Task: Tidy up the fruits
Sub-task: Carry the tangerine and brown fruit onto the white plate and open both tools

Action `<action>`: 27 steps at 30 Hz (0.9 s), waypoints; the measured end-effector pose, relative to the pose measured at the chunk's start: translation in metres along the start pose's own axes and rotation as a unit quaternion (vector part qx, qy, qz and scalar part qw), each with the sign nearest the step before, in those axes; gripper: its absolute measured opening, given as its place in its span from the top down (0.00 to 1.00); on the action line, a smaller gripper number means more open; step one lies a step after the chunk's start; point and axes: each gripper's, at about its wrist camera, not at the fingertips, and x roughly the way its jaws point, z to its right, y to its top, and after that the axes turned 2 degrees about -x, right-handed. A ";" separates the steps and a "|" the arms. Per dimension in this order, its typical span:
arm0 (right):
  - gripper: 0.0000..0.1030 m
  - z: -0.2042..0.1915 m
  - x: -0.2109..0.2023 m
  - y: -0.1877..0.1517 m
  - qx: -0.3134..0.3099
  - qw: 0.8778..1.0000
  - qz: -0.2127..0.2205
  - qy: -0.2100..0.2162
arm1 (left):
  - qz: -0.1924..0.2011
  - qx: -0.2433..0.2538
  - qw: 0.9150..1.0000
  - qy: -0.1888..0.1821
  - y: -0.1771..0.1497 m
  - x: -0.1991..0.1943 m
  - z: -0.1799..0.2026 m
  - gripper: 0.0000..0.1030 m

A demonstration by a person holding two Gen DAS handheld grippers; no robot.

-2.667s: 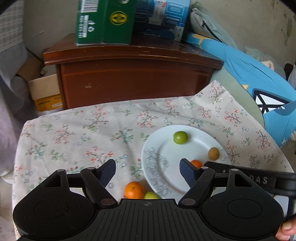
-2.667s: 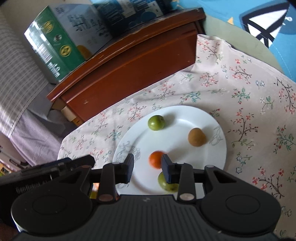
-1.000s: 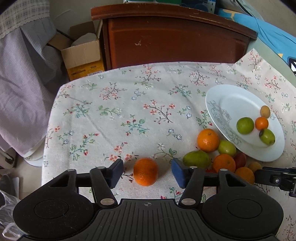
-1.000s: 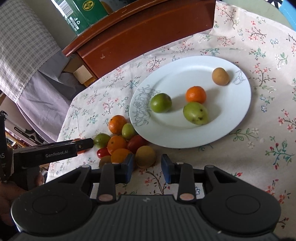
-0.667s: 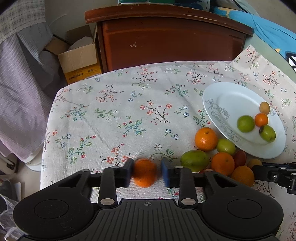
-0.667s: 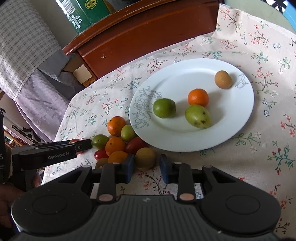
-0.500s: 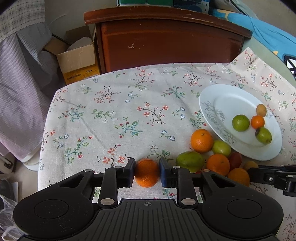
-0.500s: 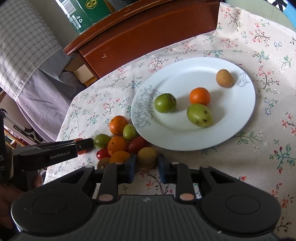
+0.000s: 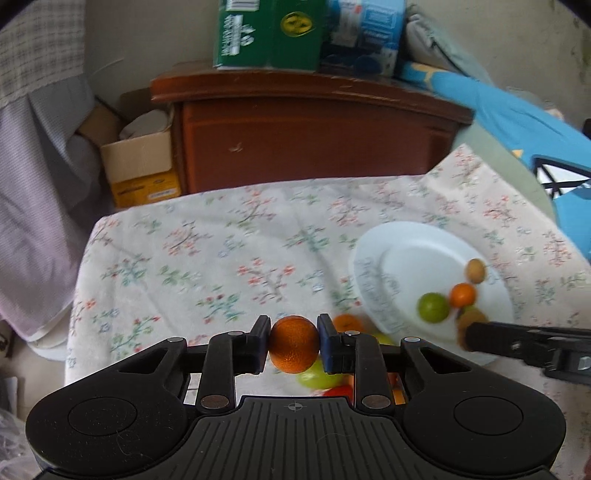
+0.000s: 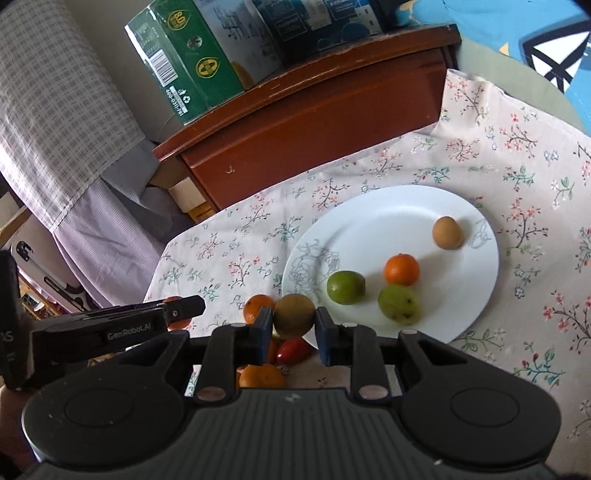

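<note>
**Both grippers clamped on fruit above the floral cloth**

The left gripper (image 9: 294,345) points forward and downward over the surface (image 9: 207,266), its body low in the left wrist view. Its jaws are closed onto an orange (image 9: 293,343), which sits squarely between the blue pads, touching both, and hangs clear of the cloth. The jaws have just finished closing on this fruit.

The right gripper (image 10: 293,325) is tilted down in the same manner, aimed at the near rim of the white plate (image 10: 476,295). Its jaws are pressed onto a yellow-brown fruit (image 10: 294,315), held between the two pads in front of the plate's near-left edge. These jaws too have just been closing, with that fruit between them.

On the plate lie a lime-green fruit (image 10: 345,287), a speckled green fruit (image 10: 399,304), a small orange fruit (image 10: 402,269) and a tan round fruit (image 10: 447,232), none of them touching either gripper.

Beside the plate's left edge, beneath the right gripper's fingers, a loose heap of fruit (image 10: 291,350) rests on the cloth: orange, red and green pieces close together. In the right wrist view the left gripper's finger reaches in from the left, just beside that heap.

A wooden cabinet (image 9: 314,133) stands behind the surface, with a green carton (image 9: 266,33) on top.
</note>
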 end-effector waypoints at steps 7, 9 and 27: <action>0.76 0.003 -0.003 0.002 0.003 1.000 -0.001 0.002 | 0.012 0.006 1.000 -0.019 0.005 -0.007 0.015 0.76; 0.76 0.003 -0.005 0.004 0.004 1.000 0.003 0.004 | 0.014 0.006 1.000 -0.024 0.007 -0.009 0.018 0.76; 0.76 0.020 -0.019 0.050 -0.002 0.999 0.045 -0.008 | 0.023 0.032 0.995 -0.092 0.014 -0.001 0.066 0.76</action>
